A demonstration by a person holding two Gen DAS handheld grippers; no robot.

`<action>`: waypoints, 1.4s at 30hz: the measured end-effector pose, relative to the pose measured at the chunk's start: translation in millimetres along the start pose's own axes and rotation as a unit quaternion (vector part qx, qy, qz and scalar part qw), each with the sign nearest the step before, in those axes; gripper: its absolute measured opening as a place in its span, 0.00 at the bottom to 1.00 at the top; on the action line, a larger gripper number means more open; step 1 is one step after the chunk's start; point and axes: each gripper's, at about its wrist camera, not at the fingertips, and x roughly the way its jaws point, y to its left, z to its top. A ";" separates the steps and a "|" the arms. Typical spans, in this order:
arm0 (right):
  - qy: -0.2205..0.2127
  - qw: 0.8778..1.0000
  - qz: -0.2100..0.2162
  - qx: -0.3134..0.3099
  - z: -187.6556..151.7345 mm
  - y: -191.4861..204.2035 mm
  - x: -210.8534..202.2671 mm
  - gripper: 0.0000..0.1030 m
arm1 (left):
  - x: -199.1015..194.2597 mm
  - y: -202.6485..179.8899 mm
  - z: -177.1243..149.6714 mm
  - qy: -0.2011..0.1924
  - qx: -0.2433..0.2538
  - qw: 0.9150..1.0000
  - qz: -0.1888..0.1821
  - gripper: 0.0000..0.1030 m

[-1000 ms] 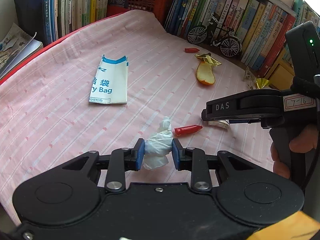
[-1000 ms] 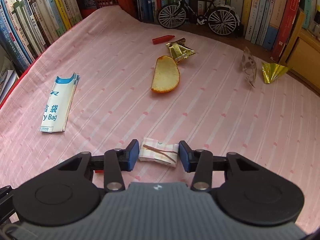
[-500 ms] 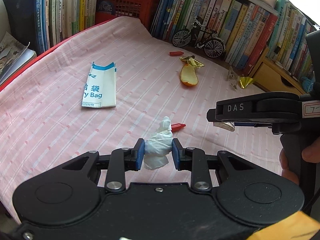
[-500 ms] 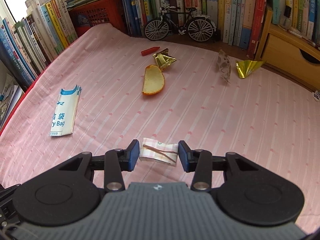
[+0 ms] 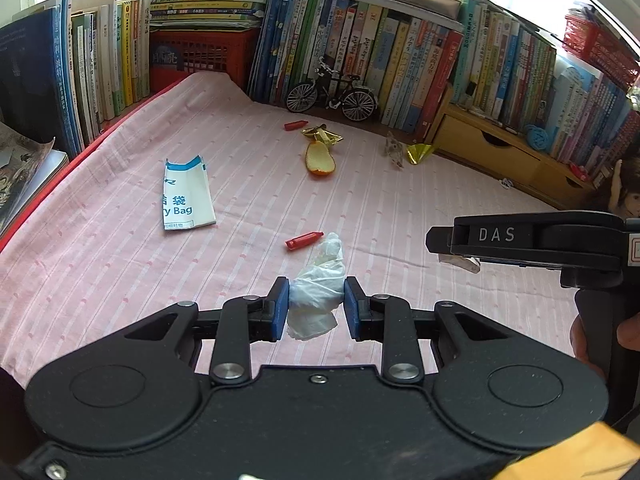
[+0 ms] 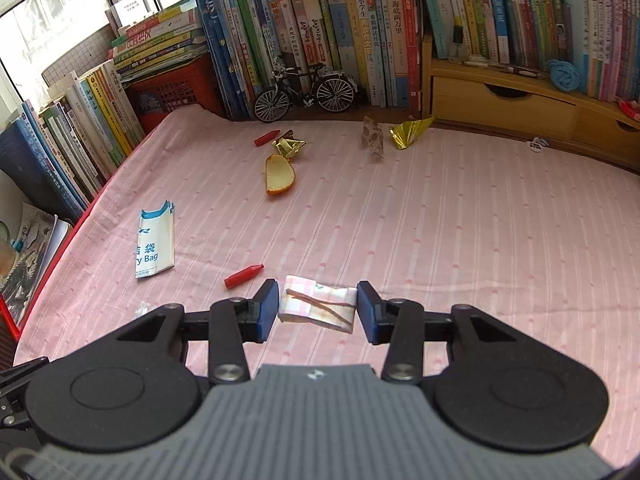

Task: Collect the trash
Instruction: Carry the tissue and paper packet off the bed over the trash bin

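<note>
Left wrist view
- Left gripper (image 5: 316, 306): clenched on a crumpled white tissue wad (image 5: 318, 294), blue pads pressing both its sides.
- Change: compared with a second earlier the pink striped cloth (image 5: 400, 208) looked farther below and more of the bookshelf was visible, so the wad was lifted off the cloth. I judge the pick-up finished and the carrying step started.
- Tissue axis: long axis ran along the fingers, one end pointing forward past the tips, the other hanging under the pads.
- Red crayon-like piece (image 5: 304, 240): on the cloth just ahead of the left fingertip, tip pointing right.
- White and blue paper bag (image 5: 186, 194): far ahead-left, lying flat, open end away from the gripper.
- Orange peel slice (image 5: 319, 159): well ahead, near a gold foil wrapper (image 5: 322, 135).
- Right gripper (image 5: 460, 258): to the right, held by a hand (image 5: 600, 340).

Right wrist view
- Right gripper (image 6: 317, 310): grasping a folded pink checked paper packet (image 6: 318, 308) between both pads.
- Change: also raised from the cloth, grip unchanged.
- Packet axis: long axis across the jaws, from pad to pad.
- Remaining trash: red piece (image 6: 244, 275) ahead-left, peel (image 6: 279, 175), folded gold foil (image 6: 410, 132) far ahead; no bin was visible.
</note>
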 end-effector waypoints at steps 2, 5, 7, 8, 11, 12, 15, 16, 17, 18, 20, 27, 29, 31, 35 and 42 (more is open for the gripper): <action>-0.003 1.000 -0.004 0.004 -9.3 2.2 -12.5 0.46 | -13.0 1.3 -6.9 -0.003 0.007 1.000 -0.004 0.26; -0.007 1.000 -0.009 0.007 -24.7 7.2 -30.7 0.46 | -34.5 4.8 -20.5 -0.005 0.013 1.000 -0.010 0.26; -0.009 1.000 -0.011 0.008 -35.1 11.3 -43.1 0.46 | -46.6 7.6 -29.0 -0.006 0.016 1.000 -0.012 0.26; -0.010 1.000 -0.012 0.008 -39.8 13.6 -48.7 0.46 | -53.2 9.5 -33.8 -0.007 0.017 1.000 -0.013 0.26; -0.011 1.000 -0.011 0.008 -55.1 20.1 -65.0 0.46 | -72.8 16.4 -47.6 -0.008 0.020 1.000 -0.016 0.26; -0.011 1.000 -0.011 0.007 -60.1 22.5 -70.0 0.46 | -79.1 19.0 -51.6 -0.009 0.020 1.000 -0.018 0.26; -0.009 1.000 -0.009 0.005 -73.5 30.6 -82.3 0.46 | -96.7 29.0 -62.9 -0.010 0.022 1.000 -0.019 0.26; -0.008 1.000 -0.009 0.003 -77.4 33.9 -86.0 0.46 | -101.4 32.3 -66.1 -0.010 0.023 0.999 -0.020 0.26; -0.008 1.000 -0.007 0.000 -81.4 37.5 -89.9 0.46 | -106.6 36.5 -69.3 -0.011 0.024 0.999 -0.020 0.26; -0.007 1.000 -0.006 -0.003 -84.9 41.3 -93.3 0.46 | -111.4 40.2 -72.2 -0.013 0.025 0.999 -0.020 0.26; -0.007 1.000 -0.002 -0.014 -92.1 49.6 -100.1 0.46 | -120.8 47.6 -78.3 -0.016 0.026 0.999 -0.020 0.26; 0.001 0.999 0.014 -0.034 -126.8 82.8 -117.6 0.46 | -144.0 75.4 -111.2 -0.007 0.025 0.999 -0.018 0.27; 0.008 0.999 0.019 -0.034 -138.1 90.3 -119.6 0.46 | -147.4 84.1 -123.2 0.002 0.023 1.000 -0.017 0.27; 0.015 0.999 0.023 -0.036 -150.0 96.8 -121.4 0.46 | -149.5 90.4 -134.0 0.010 0.021 1.000 -0.016 0.27; 0.032 0.998 0.029 -0.047 -174.1 107.0 -123.1 0.46 | -150.6 103.7 -161.1 0.029 0.012 0.999 -0.012 0.27; 0.076 0.996 0.039 -0.040 -217.4 106.6 -114.6 0.46 | -137.5 121.3 -204.9 0.079 -0.014 0.997 -0.005 0.27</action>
